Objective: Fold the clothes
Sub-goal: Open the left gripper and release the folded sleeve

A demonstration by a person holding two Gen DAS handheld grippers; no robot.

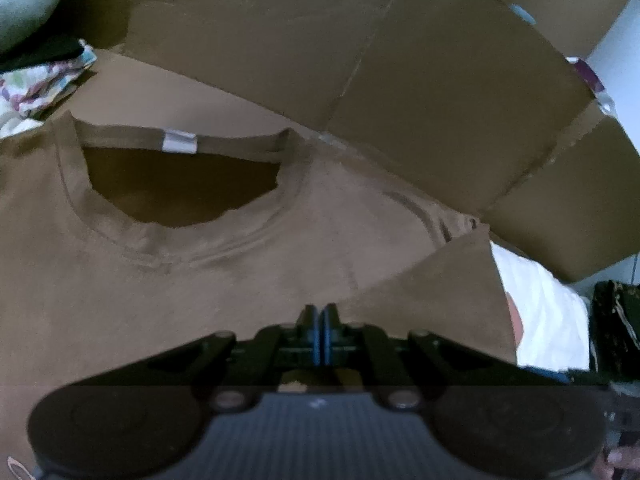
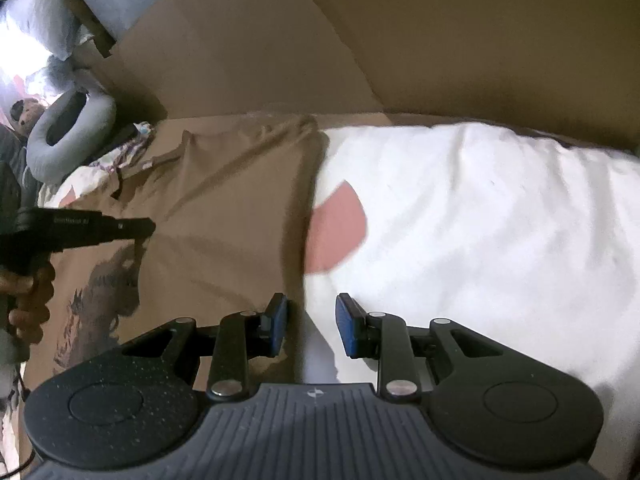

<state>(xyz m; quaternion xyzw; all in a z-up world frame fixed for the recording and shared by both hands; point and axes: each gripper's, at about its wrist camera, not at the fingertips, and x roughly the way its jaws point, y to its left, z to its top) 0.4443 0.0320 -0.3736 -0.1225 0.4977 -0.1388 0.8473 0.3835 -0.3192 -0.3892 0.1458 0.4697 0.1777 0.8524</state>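
Observation:
A brown t-shirt [image 1: 180, 280] lies flat, its round neckline and white label [image 1: 179, 142] towards the far side. One side is folded over as a flap [image 1: 440, 292]. My left gripper [image 1: 319, 320] rests at the flap's near corner with its blue pads [image 1: 310, 332] almost touching; I cannot tell whether cloth is pinched. From the right wrist view, the left gripper [image 2: 150, 226] pokes in from the left, over the brown t-shirt [image 2: 220, 208] and its dark print [image 2: 100, 300]. My right gripper [image 2: 312, 316] is open above the shirt's edge, nothing between its pads.
A white cloth [image 2: 480, 240] with a pink round patch [image 2: 340, 232] lies right beside the shirt. Cardboard flaps [image 1: 440, 100] rise behind. A patterned cloth [image 1: 40, 84] and a grey neck pillow [image 2: 68, 136] lie at the left. A hand [image 2: 28, 300] holds the left gripper.

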